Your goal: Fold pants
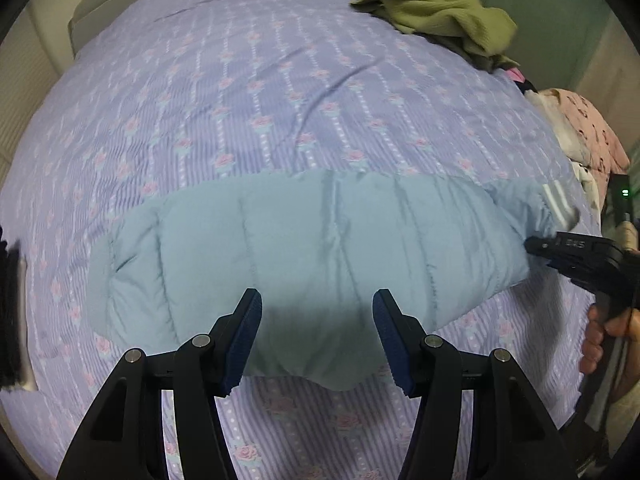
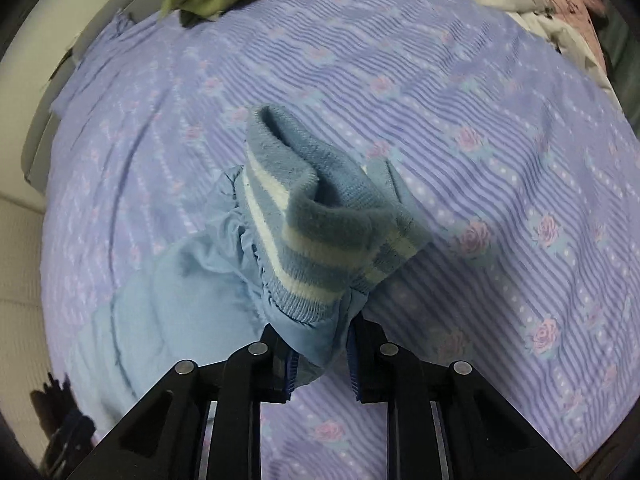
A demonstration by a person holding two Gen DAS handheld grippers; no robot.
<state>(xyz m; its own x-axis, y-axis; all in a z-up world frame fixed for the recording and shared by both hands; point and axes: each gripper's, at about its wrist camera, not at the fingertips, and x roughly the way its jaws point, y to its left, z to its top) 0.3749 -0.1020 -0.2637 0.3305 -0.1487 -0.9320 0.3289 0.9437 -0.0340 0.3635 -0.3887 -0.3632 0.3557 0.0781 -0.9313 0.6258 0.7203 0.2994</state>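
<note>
Light blue padded pants [image 1: 304, 256] lie across a purple floral bedspread [image 1: 256, 92]. My left gripper [image 1: 317, 320] is open and empty, its blue pads just above the pants' near edge. My right gripper [image 2: 320, 356] is shut on the pants' end [image 2: 320, 340], just below the striped blue and white ribbed cuff [image 2: 320, 216], which stands up in front of the jaws. In the left wrist view the right gripper [image 1: 536, 246] grips the pants' right end, by the cuff [image 1: 558, 202].
An olive green knit garment [image 1: 436, 8] lies at the far right of the bed. A pile of pink and white clothes [image 1: 584, 136] sits at the right edge. A dark object [image 1: 12, 312] is at the left edge.
</note>
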